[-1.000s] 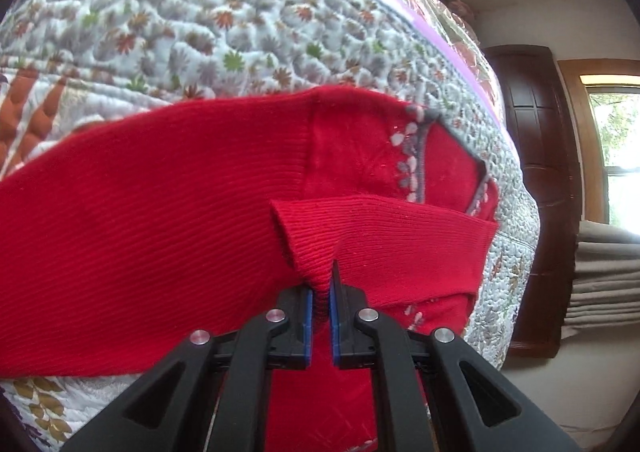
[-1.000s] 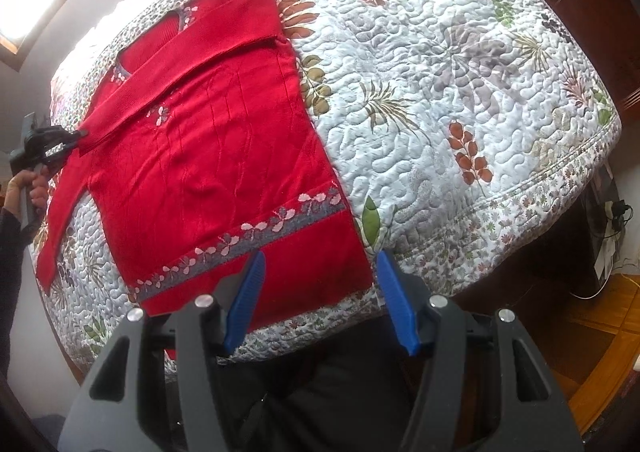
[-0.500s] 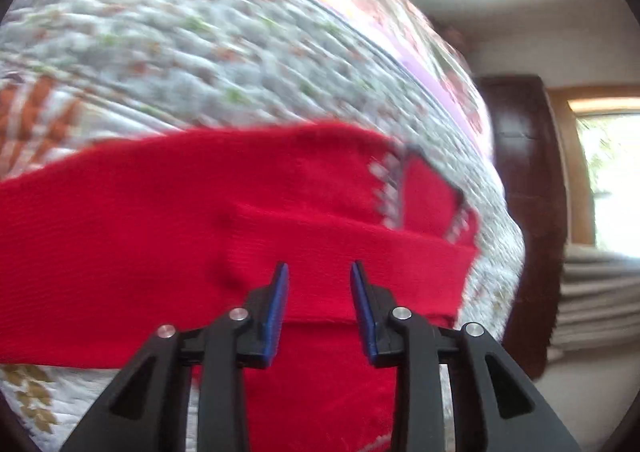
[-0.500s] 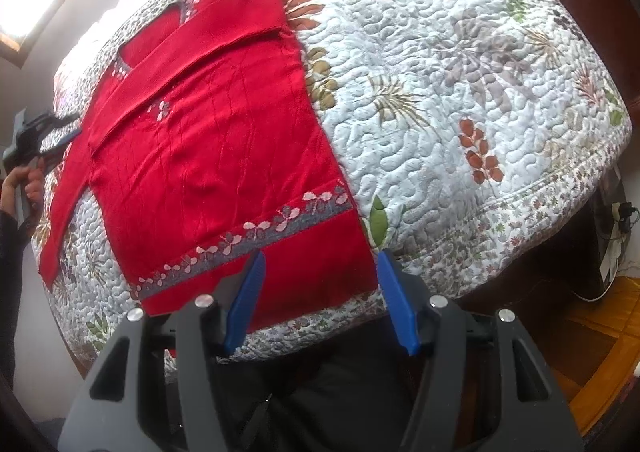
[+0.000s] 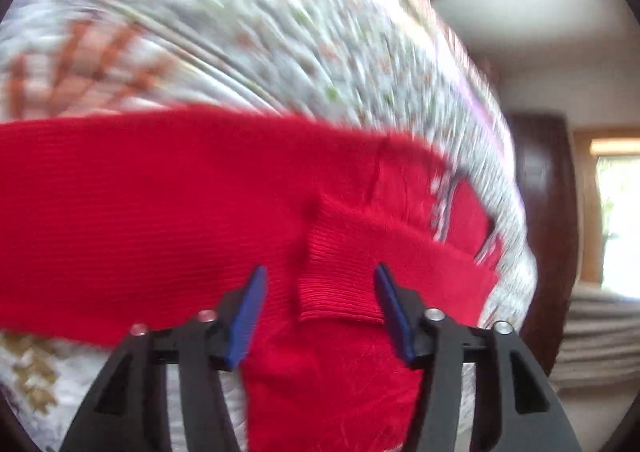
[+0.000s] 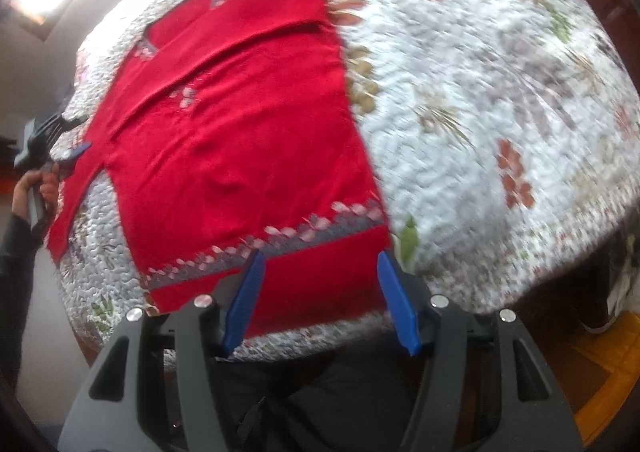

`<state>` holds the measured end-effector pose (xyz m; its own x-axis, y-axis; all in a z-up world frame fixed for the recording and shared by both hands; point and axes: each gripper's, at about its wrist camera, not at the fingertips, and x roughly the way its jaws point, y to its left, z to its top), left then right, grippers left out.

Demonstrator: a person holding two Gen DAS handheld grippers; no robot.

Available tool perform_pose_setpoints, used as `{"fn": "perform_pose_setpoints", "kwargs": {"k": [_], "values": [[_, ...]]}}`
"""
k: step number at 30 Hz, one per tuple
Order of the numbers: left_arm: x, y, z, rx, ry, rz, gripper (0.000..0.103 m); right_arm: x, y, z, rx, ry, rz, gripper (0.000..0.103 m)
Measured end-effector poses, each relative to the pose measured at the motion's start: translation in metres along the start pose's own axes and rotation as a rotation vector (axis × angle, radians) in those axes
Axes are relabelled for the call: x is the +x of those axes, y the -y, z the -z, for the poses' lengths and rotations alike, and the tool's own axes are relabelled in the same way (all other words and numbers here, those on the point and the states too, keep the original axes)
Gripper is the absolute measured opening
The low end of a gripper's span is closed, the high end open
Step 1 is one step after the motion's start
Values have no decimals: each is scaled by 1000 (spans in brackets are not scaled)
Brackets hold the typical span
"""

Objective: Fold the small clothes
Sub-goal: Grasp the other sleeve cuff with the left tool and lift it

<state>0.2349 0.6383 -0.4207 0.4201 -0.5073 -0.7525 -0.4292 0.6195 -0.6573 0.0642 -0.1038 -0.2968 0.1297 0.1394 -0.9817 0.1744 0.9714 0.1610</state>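
Sweater (image 6: 240,124): red, spread flat on the quilt (image 6: 480,72), one sleeve folded across the chest; a grey flowered band is seen near the hem, just ahead of the right gripper.
Sleeve cuff (image 5: 340,280): ribbed, laid on the sweater body, seen between the left gripper's fingers, not pinched.
Left gripper (image 5: 320,308): jaws spread apart, nothing held; gripped by a hand (image 6: 34,188) at the sweater's shoulder side.
Right gripper (image 6: 320,292): jaws spread wide, held above the hem, nothing held.
Quilt: white, leaf-patterned, blurred in both views.
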Motion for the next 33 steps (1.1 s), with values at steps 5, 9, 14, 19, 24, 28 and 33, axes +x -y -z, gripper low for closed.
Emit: {"fn": "perform_pose_setpoints", "kwargs": {"k": [5, 9, 14, 19, 24, 28, 33], "values": [[-101, -87, 26, -218, 244, 3, 82, 5, -43, -30, -128, 8, -79, 65], [-164, -184, 54, -452, 369, 3, 82, 3, -85, -49, -241, 9, -125, 67], [-210, -265, 73, -622, 492, -10, 82, 9, -128, -55, -332, -17, -137, 67], [-224, -310, 64, -696, 535, -11, 82, 23, -156, -47, -386, -59, -124, 67], [-215, -329, 49, -721, 520, -21, 83, 32, -174, -36, -422, -90, -117, 67], [-215, -318, 33, -692, 492, -137, 60, 34, -178, -33, -422, -95, -117, 67], [-214, -310, 5, -684, 428, -233, 19, 28, -173, -35, -412, -77, -130, 67]]}}
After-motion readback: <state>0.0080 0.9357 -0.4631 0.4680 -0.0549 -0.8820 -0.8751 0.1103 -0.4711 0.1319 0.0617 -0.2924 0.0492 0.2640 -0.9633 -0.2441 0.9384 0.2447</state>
